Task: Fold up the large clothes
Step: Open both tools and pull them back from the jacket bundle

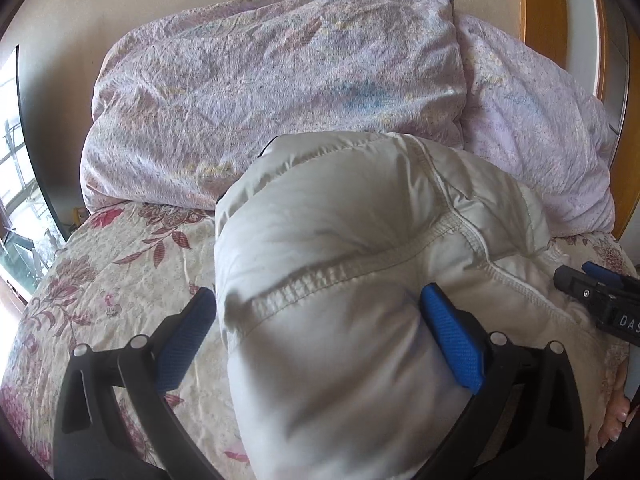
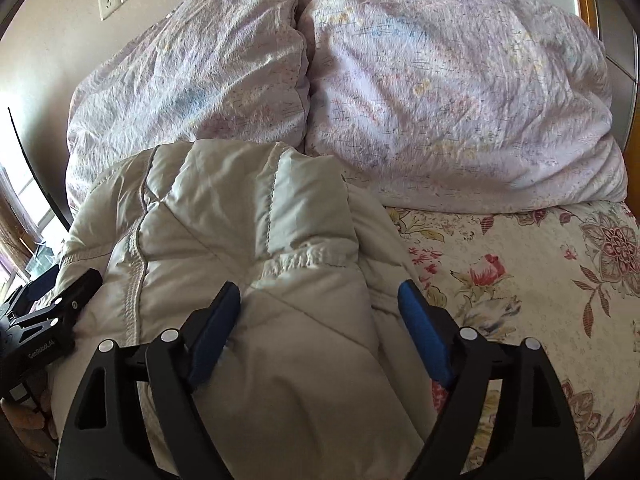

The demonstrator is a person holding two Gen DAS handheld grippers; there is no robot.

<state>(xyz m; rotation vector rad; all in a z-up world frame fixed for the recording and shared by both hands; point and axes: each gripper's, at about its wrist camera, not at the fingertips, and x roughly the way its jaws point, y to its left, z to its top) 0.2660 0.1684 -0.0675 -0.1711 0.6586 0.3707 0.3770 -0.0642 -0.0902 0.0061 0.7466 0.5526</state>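
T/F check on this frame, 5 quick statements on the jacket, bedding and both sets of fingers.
1. The padded jacket is off-white. True.
2. It lies on a bare wooden table. False: it lies on a floral bedspread.
3. Lilac bedding is piled behind the jacket. True.
4. The right gripper is clamped shut with nothing between its fingers. False: the fingers stand wide, and jacket fabric lies between them.
5. The left gripper points away from the jacket. False: a jacket bulge fills the space between its fingers.
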